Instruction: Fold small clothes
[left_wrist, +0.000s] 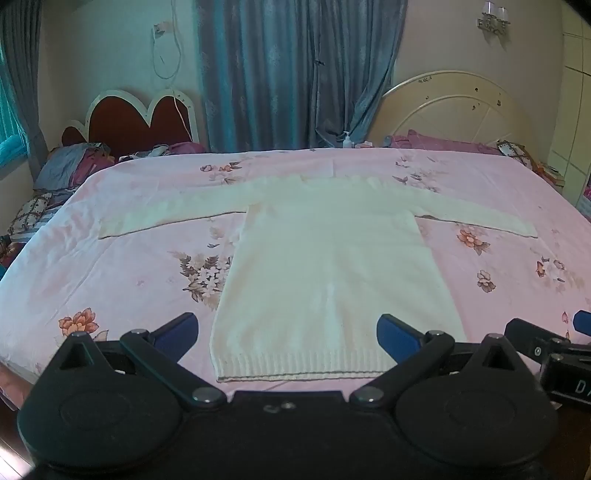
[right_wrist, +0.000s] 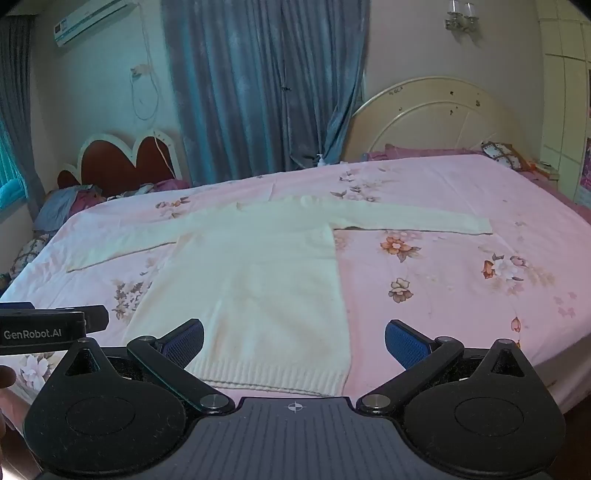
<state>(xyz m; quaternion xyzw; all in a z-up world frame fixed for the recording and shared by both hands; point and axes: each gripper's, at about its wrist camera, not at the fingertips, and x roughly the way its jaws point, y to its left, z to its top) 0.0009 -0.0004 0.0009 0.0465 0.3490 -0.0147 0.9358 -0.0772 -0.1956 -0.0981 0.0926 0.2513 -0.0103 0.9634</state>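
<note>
A cream long-sleeved knit sweater (left_wrist: 325, 266) lies flat on the pink floral bed sheet (left_wrist: 129, 258), both sleeves spread out sideways and its ribbed hem nearest me. It also shows in the right wrist view (right_wrist: 258, 288). My left gripper (left_wrist: 288, 332) is open and empty, hovering at the bed's near edge just above the hem. My right gripper (right_wrist: 295, 343) is open and empty, over the hem's right corner. The right gripper's body shows at the right edge of the left wrist view (left_wrist: 554, 350), and the left gripper's body at the left edge of the right wrist view (right_wrist: 48, 328).
Pillows and bedding (left_wrist: 62, 173) are piled at the far left by a red headboard (left_wrist: 136, 118). A cream round headboard (left_wrist: 454, 110) and pink pillows (left_wrist: 436, 142) stand at the far right. Blue curtains (left_wrist: 295, 74) hang behind. A small bottle (left_wrist: 347, 140) stands at the far edge.
</note>
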